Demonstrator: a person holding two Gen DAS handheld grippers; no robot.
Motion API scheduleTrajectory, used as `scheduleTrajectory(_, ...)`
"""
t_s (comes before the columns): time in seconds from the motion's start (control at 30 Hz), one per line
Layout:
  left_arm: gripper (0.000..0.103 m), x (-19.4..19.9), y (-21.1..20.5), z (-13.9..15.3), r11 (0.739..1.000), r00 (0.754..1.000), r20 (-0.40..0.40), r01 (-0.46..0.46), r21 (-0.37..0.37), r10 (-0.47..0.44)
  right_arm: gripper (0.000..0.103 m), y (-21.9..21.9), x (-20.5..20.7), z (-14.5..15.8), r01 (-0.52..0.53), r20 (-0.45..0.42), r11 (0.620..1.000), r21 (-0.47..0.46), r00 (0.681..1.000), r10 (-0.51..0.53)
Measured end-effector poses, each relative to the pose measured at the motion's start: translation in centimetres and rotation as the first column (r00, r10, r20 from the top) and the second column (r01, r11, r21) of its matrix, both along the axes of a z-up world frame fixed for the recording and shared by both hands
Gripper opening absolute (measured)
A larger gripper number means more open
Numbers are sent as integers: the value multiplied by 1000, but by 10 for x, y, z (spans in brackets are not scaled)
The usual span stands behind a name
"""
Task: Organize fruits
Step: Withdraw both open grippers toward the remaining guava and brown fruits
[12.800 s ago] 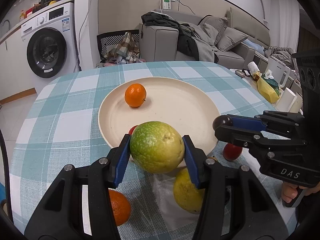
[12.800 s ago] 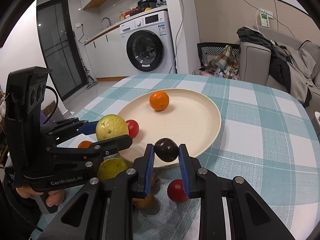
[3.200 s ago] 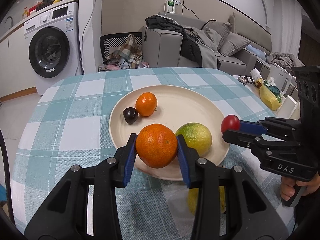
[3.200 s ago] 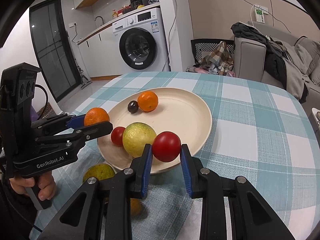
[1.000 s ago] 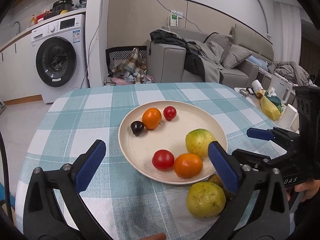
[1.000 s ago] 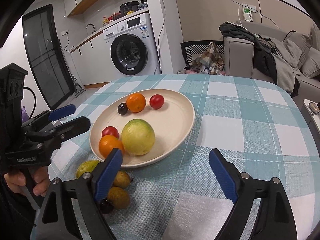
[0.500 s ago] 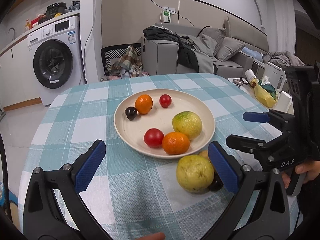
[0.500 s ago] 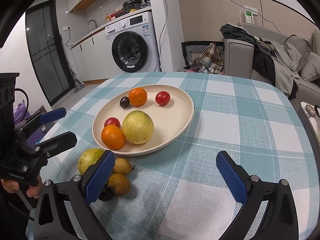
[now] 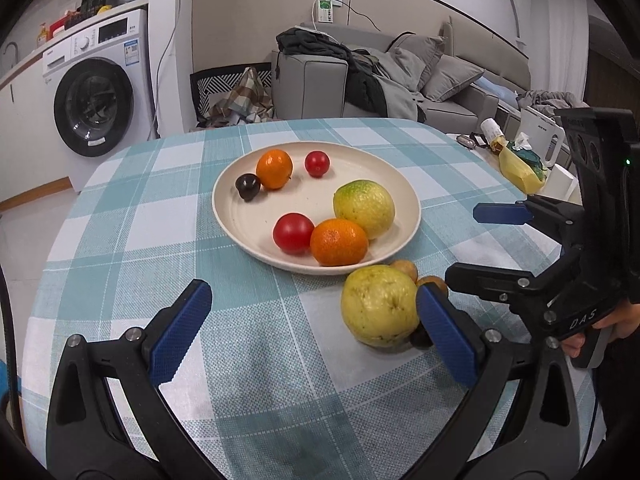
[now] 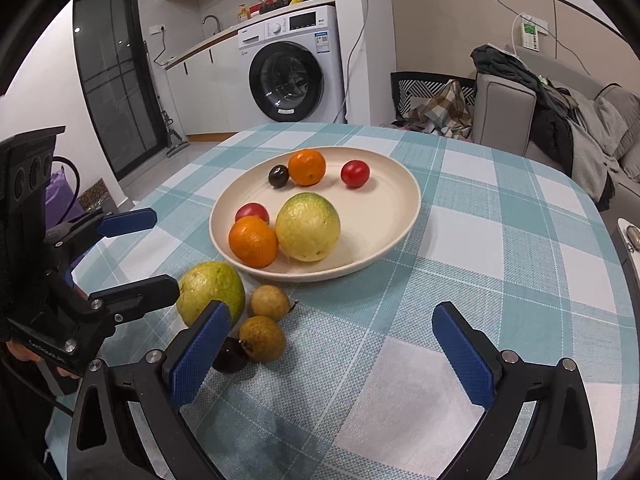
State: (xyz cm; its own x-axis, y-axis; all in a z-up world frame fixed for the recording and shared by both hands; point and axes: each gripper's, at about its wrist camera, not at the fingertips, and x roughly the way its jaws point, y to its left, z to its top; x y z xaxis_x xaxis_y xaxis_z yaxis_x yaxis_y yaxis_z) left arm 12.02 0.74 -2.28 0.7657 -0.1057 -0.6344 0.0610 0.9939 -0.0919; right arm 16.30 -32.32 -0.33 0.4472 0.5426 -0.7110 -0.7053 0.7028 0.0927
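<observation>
With four fruits left on the counter (image 10: 500,240) just outside the plate (image 10: 400,216), the yellow-green guava (image 9: 380,306) sat touching the left claw's (image 9: 312,334) right pad; both claws gaped wide, empty. Next call: centre on it, squeeze gently. Right claw (image 10: 332,352) hovered near the longans (image 10: 262,338).

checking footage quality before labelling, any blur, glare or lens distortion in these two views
Left wrist view: strong fisheye bending, black corner vignette; the cream round plate and large yellow-green fruit on the cloth are sharp, with soft shadows. Right wrist view: same curvature, a dark smudged patch on the teal checked tablecloth near the bottom, and no harsh glare.
</observation>
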Motion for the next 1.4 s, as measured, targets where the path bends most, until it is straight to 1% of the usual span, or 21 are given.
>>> scheduleTrajectory(0.17, 102, 1, 1, -3, 1000, 1000, -5, -3, -5, 3, 103, 0, -2, 0, -21, -14, 1000, 12, 1000, 22)
scheduleTrajectory(0.3, 102, 3, 2, -5, 1000, 1000, -16, 1, -14, -1, 102, 0, -1, -3, -38, -52, 999, 21, 998, 39)
scheduleTrajectory(0.33, 102, 3, 2, -4, 1000, 1000, -16, 1, -15, -1, 100, 1, -1, -4, -44, -61, 999, 22, 997, 45)
scheduleTrajectory(0.4, 102, 3, 2, -4, 1000, 1000, -17, 2, -15, -2, 93, 2, -1, -6, -56, -77, 998, 22, 995, 57)
scheduleTrajectory(0.47, 102, 5, 3, -5, 1000, 1000, -20, 0, -17, -1, 81, 4, 1, -9, -69, -103, 997, 30, 992, 72)
scheduleTrajectory(0.53, 102, 5, 3, -5, 1000, 1000, -20, 1, -19, -1, 80, 5, 0, -11, -73, -112, 997, 28, 991, 76)
scheduleTrajectory(0.63, 102, 6, 3, -5, 1000, 1000, -20, 0, -19, -1, 74, 6, 0, -11, -86, -121, 996, 34, 989, 90)
scheduleTrajectory(0.7, 102, 6, 3, -5, 1000, 1000, -20, -1, -18, 0, 73, 7, -1, -12, -87, -121, 996, 29, 989, 89)
scheduleTrajectory(0.77, 102, 6, 3, -5, 1000, 1000, -20, 0, -18, -1, 66, 7, -1, -14, -90, -126, 996, 23, 988, 92)
scheduleTrajectory(1.1, 102, 6, 3, -5, 1000, 1000, -22, 1, -18, -1, 59, 8, -3, -15, -111, -138, 993, 27, 984, 113)
scheduleTrajectory(1.2, 102, 6, 4, -5, 1000, 1000, -23, 1, -19, -1, 54, 8, -5, -15, -120, -139, 992, 32, 983, 123)
scheduleTrajectory(1.27, 102, 7, 4, -6, 1000, 1000, -24, 0, -19, -1, 48, 9, -5, -15, -129, -146, 991, 40, 980, 134)
scheduleTrajectory(1.3, 102, 6, 4, -5, 1000, 1000, -23, 1, -19, -1, 47, 9, -5, -15, -132, -150, 990, 44, 979, 137)
scheduleTrajectory(1.4, 102, 6, 4, -5, 1000, 1000, -24, 1, -18, -2, 39, 8, -6, -15, -145, -166, 987, 63, 974, 153)
